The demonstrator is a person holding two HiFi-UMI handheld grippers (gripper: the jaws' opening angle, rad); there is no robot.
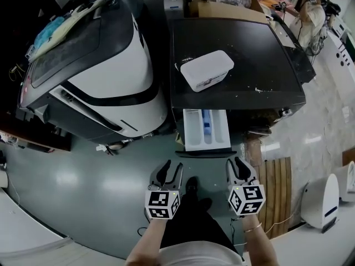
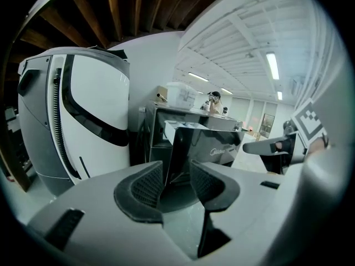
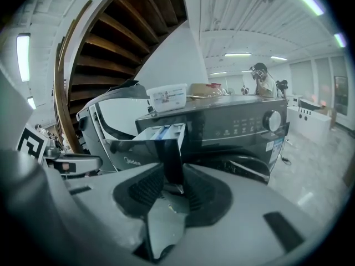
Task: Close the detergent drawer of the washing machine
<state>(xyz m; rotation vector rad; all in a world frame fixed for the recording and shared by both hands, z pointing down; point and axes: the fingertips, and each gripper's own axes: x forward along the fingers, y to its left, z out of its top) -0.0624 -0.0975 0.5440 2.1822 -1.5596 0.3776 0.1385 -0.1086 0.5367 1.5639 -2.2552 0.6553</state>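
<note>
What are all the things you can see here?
washing machine: one, black, middle.
drawer: one, white with blue inside, pulled out of the washing machine's front.
tub: one, white, on top of the washing machine.
big machine: one, white and black, left of the washing machine.
cardboard box: one, brown, behind the washing machine.
wooden mat: one, brown, floor at right.
left hand-held gripper: one, grey, jaws apart, empty, near the drawer.
right hand-held gripper: one, grey, jaws apart, near the drawer.

- "Midea" brand lettering is showing, pale on glossy black, on the front panel of the detergent drawer.
- The label on the white box is showing print too small to read.
</note>
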